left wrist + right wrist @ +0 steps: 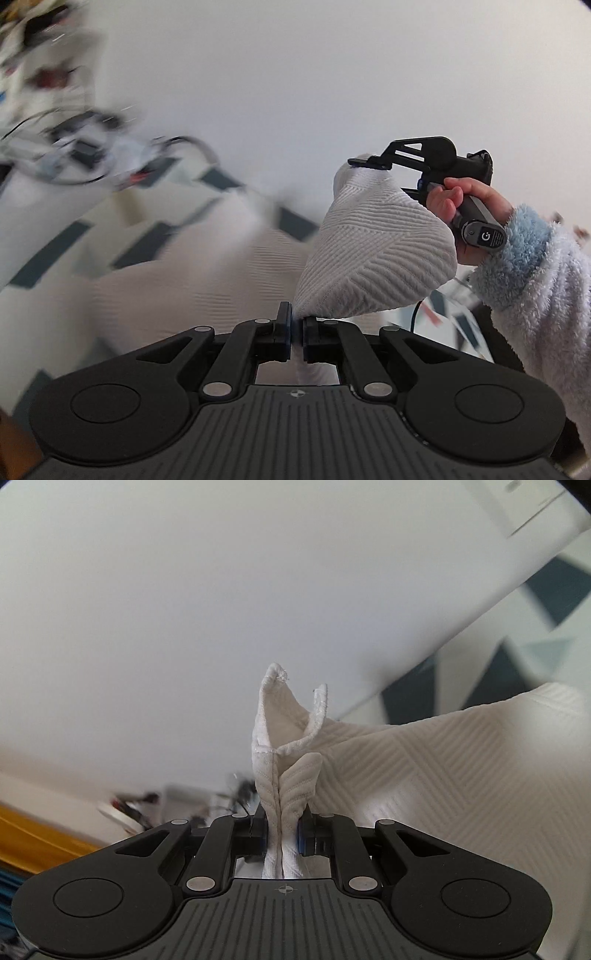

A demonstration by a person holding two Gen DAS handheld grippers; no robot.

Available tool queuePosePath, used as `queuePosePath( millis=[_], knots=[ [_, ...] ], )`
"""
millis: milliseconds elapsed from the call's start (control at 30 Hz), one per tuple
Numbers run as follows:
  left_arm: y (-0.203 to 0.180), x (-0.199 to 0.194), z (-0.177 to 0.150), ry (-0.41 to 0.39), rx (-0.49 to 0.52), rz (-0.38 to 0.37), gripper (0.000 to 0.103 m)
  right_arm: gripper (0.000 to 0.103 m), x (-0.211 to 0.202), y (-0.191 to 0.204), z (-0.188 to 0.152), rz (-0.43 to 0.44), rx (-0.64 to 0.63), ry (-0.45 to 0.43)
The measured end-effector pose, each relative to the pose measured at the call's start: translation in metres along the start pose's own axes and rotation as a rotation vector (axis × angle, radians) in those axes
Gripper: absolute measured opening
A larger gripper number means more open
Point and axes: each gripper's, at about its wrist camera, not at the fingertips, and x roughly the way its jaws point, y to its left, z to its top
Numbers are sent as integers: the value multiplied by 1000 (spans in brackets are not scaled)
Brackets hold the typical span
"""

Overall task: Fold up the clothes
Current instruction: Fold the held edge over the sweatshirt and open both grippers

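Observation:
A white ribbed garment (369, 251) hangs in the air between both grippers. My left gripper (297, 328) is shut on one edge of it. In the left wrist view the right gripper (364, 162) is up and to the right, pinching another corner, with a hand in a fluffy blue-white sleeve on its handle. In the right wrist view my right gripper (281, 834) is shut on a bunched hemmed edge of the garment (424, 768), which stretches off to the right.
A white cover with dark blue geometric patches (147, 247) lies below. Blurred cables and clutter (74, 155) sit at the far left. A plain white wall (184, 609) fills the background. An orange edge (33, 838) shows at lower left.

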Motion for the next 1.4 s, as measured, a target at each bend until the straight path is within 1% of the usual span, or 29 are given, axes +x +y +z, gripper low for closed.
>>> queuePosePath(
  millis=[67,167,200,233,267,300,367,400,433,467,500,533,567,600,633,700,733,800,833,867,933,1000,1033,1100,1133,1233,1300,1333,1400],
  knots=[
    [31,11,2,24,-59,35,6,12,39,-2,-13,-69,-2,18],
    [78,39,-3,108,-120,91,6,12,99,-5,-31,-172,-6,44],
    [91,44,-5,139,-122,113,10,12,118,-7,-38,-207,-7,53],
    [99,51,-5,168,-116,135,14,12,131,-9,-43,-227,0,56],
    [103,54,-3,180,-106,139,18,12,139,-13,-49,-240,10,56],
    [107,58,-1,193,-97,142,25,12,144,-15,-52,-254,1,51],
    [110,61,4,198,-58,141,34,13,151,-17,-58,-283,-39,40],
    [110,62,7,193,-31,139,46,14,153,-14,-58,-296,-57,33],
    [107,63,10,180,2,147,60,19,154,-10,-57,-307,-74,27],
    [107,64,13,153,31,158,62,31,155,-5,-57,-319,-91,20],
    [107,65,16,131,54,171,62,37,160,0,-50,-306,-99,-3],
    [112,68,20,128,52,191,62,46,168,5,-41,-281,-103,-36],
    [118,70,24,126,46,208,62,57,166,10,-38,-248,-118,-69],
    [124,68,27,131,24,213,62,63,159,15,-37,-219,-149,-83],
    [130,69,30,131,4,222,63,73,152,19,-36,-195,-187,-87],
    [138,68,35,133,-17,243,64,75,147,31,-34,-201,-271,-87],
    [141,65,35,140,-35,240,68,75,136,33,-34,-213,-309,-98],
    [146,60,36,156,-69,229,69,81,107,23,-30,-266,-341,-152],
    [146,57,36,167,-81,212,69,86,92,16,-28,-296,-353,-182],
    [144,54,35,176,-88,197,69,88,75,5,-26,-330,-359,-216],
    [135,50,32,175,-61,196,73,88,47,-23,-20,-423,-356,-263],
    [121,50,30,181,-17,189,77,88,21,-57,-14,-528,-335,-287],
    [115,51,28,184,7,188,77,88,9,-74,-12,-558,-299,-286],
    [102,57,25,187,61,208,78,88,-12,-106,-12,-588,-212,-271],
    [97,60,23,191,81,217,80,88,-17,-115,-14,-587,-198,-267],
    [90,73,21,231,63,243,81,88,-20,-130,-26,-558,-208,-259],
    [86,81,20,257,51,261,82,91,-22,-141,-34,-539,-214,-254],
    [83,85,17,269,48,274,82,86,-23,-146,-38,-530,-217,-252],
    [80,90,12,288,49,290,84,58,-24,-154,-42,-501,-224,-251]
  ],
)
